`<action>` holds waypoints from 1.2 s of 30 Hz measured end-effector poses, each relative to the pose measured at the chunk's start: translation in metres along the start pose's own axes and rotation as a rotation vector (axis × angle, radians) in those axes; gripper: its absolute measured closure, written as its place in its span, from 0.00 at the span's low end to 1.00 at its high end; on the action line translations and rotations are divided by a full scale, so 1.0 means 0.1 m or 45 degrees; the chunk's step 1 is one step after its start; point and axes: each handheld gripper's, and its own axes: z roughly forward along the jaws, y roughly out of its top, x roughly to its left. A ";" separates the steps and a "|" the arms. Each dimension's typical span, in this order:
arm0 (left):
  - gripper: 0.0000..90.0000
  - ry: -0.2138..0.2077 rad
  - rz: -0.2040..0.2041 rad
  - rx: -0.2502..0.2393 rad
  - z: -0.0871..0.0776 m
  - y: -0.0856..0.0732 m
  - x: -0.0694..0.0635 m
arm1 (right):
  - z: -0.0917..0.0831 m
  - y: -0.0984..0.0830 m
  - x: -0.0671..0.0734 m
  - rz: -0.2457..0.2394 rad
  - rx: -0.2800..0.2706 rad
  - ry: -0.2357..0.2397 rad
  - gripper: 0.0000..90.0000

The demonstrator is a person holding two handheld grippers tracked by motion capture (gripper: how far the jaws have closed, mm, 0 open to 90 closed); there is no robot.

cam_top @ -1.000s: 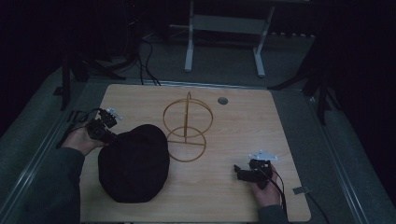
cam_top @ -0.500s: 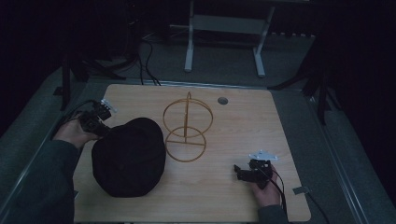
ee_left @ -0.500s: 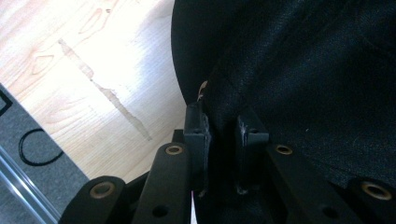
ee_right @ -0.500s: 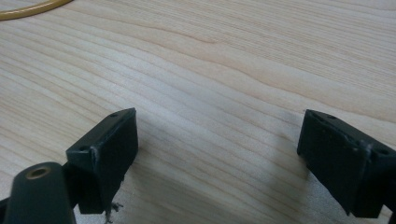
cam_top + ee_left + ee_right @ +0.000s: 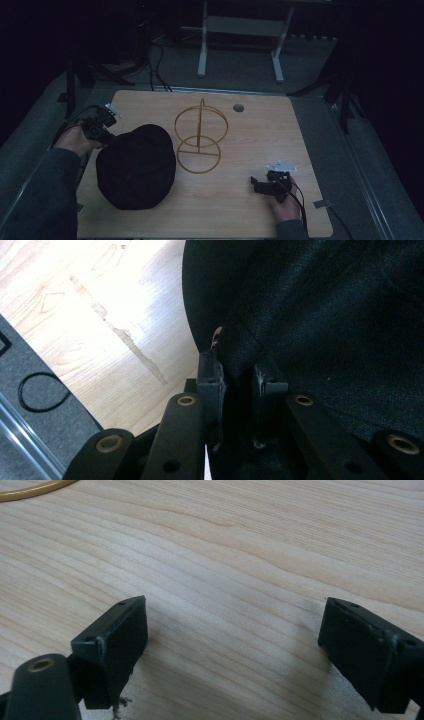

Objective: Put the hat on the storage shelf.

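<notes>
Black hat [image 5: 136, 166] edge sits pinched in the left hand-held gripper [image 5: 239, 385].

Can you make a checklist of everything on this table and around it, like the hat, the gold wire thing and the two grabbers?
Surface: wooden table, pale, with a small round grommet near the far edge.
Job's things: black hat lying at the left; gold wire stand upright beside it.
Clutter: nothing seen.
Grippers: left gripper shut on the hat's edge; right gripper open over bare wood.
Cables: one trails from each gripper; more lie on the floor behind.
Surroundings: dark room, grey floor, a white metal frame beyond the table.
</notes>
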 end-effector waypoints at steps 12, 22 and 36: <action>0.86 -0.002 -0.015 -0.012 -0.12 0.02 0.04 | 0.00 0.00 0.00 0.000 0.000 0.000 0.14; 0.86 0.027 -0.010 -0.011 -0.29 0.03 0.05 | 0.00 0.00 0.00 -0.002 0.001 0.000 0.14; 0.86 0.037 0.006 -0.023 -0.51 0.11 0.07 | 0.00 0.00 0.00 -0.002 0.001 0.000 0.14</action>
